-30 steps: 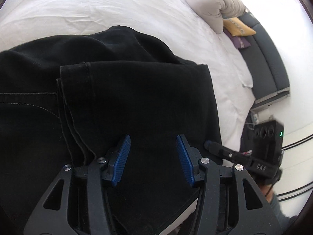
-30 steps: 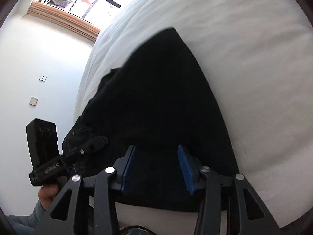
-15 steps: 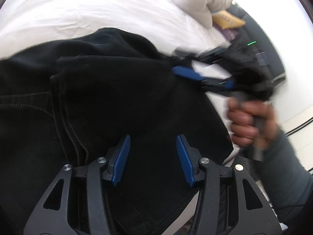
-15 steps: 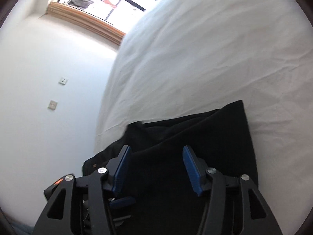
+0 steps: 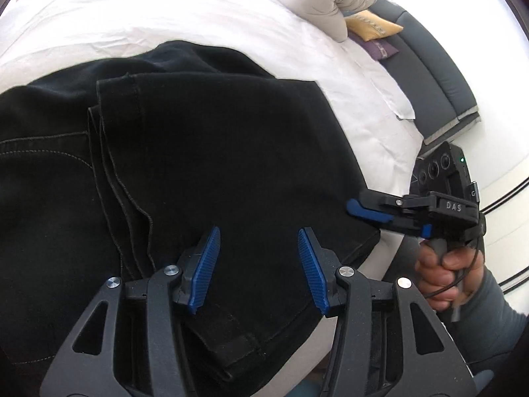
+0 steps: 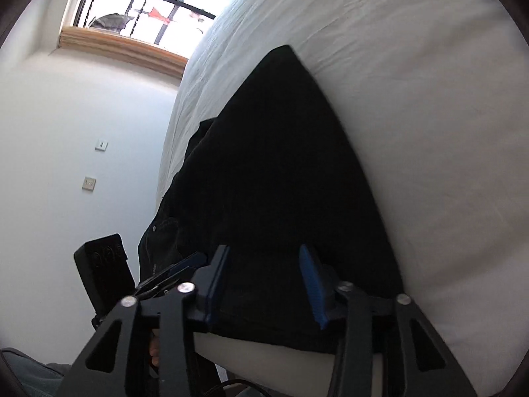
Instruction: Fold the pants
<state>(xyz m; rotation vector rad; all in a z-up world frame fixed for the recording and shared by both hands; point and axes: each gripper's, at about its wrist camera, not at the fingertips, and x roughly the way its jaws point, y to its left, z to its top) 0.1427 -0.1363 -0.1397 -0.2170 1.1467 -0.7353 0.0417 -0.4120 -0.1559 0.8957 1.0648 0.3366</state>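
Black pants (image 5: 205,152) lie folded on the white bed (image 5: 165,16), the leg ends laid over the upper part with hems and seams showing. My left gripper (image 5: 258,264) is open and empty, hovering over the near edge of the fold. My right gripper (image 6: 264,281) is open and empty, low at the bed's edge over the pants (image 6: 271,165). It also shows in the left wrist view (image 5: 370,213), beside the pants' right corner, held by a hand (image 5: 439,278). The left gripper's fingers (image 6: 178,266) show at the left of the right wrist view.
A beige pillow (image 5: 327,0), a yellow cushion (image 5: 373,28) and a purple cushion (image 5: 380,48) lie at the bed's head by a dark grey headboard (image 5: 433,69). A window (image 6: 148,6) and a white wall with switches (image 6: 89,183) stand to the left.
My right gripper swung up over the pants half a second ago and has come back down to the bed's near edge at the pants' right corner. My left gripper stayed almost still.
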